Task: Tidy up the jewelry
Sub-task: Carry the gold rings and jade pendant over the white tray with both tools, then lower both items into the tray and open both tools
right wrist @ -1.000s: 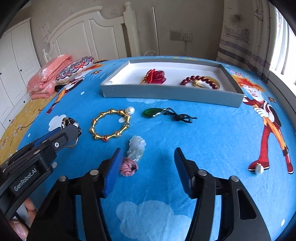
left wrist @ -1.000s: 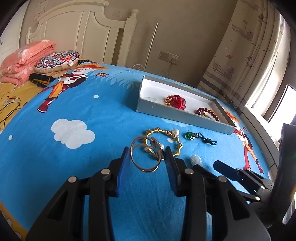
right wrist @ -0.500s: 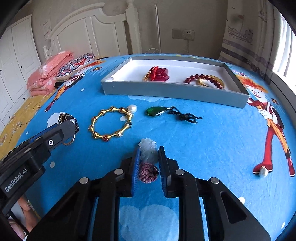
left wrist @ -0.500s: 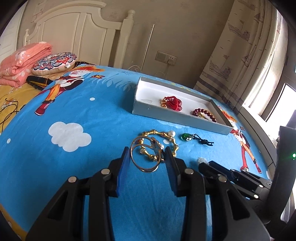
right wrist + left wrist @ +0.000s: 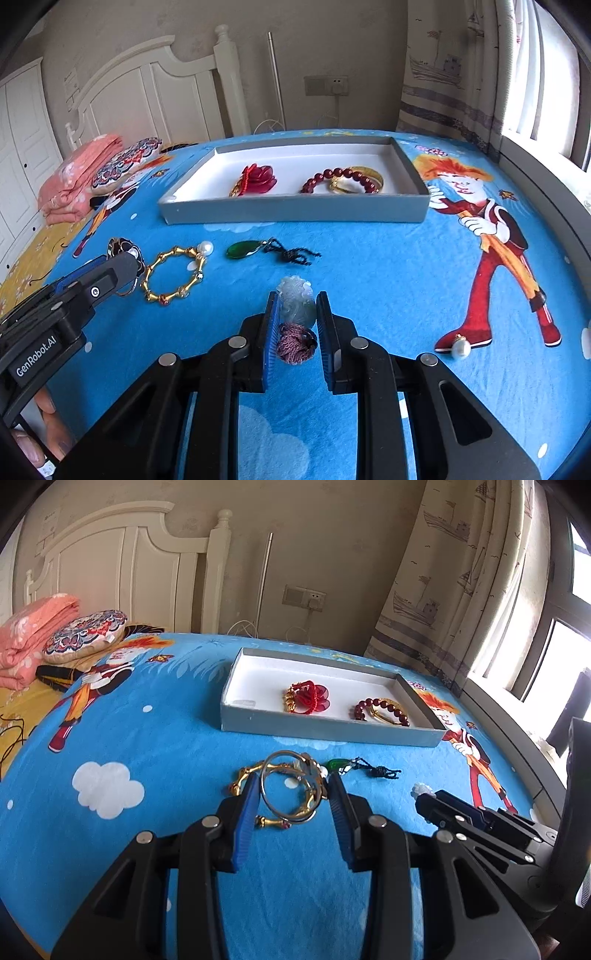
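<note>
My left gripper (image 5: 293, 794) is shut on a pair of thin metal bangles (image 5: 288, 790) and holds them above the blue bedspread. My right gripper (image 5: 295, 314) is shut on a pale jade pendant (image 5: 295, 302) with a mauve cord knot (image 5: 295, 347). A gold bamboo bracelet with a pearl (image 5: 173, 273) and a green pendant on a black cord (image 5: 243, 249) lie on the bed. The grey tray (image 5: 295, 212) beyond holds a red flower piece (image 5: 258, 177) and a red bead bracelet with a gold bangle (image 5: 343, 181).
A loose pearl earring (image 5: 461, 347) lies on the bed at the right. Folded pink blankets (image 5: 74, 181) and a patterned cushion (image 5: 125, 162) sit at the far left by the white headboard. A window ledge (image 5: 546, 184) borders the bed's right side.
My right gripper has closed on the jade pendant and lifted it slightly. My left gripper has risen with the bangles and moved toward the tray.
</note>
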### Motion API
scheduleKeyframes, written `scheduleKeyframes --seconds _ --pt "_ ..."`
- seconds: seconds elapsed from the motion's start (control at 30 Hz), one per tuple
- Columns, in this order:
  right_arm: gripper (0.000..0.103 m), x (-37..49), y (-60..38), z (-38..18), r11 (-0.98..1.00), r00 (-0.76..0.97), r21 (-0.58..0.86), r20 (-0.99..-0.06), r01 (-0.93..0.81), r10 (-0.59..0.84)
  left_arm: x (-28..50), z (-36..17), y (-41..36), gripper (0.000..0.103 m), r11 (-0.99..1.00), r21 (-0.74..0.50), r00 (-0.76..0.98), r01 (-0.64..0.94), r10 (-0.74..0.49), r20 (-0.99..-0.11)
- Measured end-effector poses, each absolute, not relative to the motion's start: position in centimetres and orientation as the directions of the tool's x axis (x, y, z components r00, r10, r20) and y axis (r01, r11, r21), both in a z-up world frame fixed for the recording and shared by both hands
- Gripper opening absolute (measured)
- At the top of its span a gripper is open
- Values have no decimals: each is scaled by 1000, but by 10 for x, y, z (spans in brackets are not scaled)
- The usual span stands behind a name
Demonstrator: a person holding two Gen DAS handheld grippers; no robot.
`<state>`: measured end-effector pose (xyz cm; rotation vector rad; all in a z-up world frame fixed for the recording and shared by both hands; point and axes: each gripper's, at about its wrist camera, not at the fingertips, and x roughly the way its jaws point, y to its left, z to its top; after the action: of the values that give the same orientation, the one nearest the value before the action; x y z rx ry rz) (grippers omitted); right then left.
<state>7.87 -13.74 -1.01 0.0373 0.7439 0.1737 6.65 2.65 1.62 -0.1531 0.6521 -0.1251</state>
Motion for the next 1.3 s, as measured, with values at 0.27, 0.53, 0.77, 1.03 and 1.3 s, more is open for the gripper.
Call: scheduleKeyframes --seconds 0.27,0.53,0.77,1.03,1.3 --pt "20 88 -144 -1 986 742 99 -649 -132 164 83 25 14 37 984 -146 792 97 -165 -587" --pt "20 103 -148 12 988 764 91 -627 -124 154 103 33 14 37 986 -141 797 95 -160 -582" --pt "20 123 -144 24 988 777 84 -611 -126 151 127 36 15 37 985 -145 791 92 -161 -591" --pt "20 150 -137 33 988 787 76 -598 -132 152 158 41 14 37 988 -129 790 90 -149 -595" --pt "20 176 -128 39 990 797 67 -587 -127 142 192 38 15 37 990 -123 781 75 -135 -609"
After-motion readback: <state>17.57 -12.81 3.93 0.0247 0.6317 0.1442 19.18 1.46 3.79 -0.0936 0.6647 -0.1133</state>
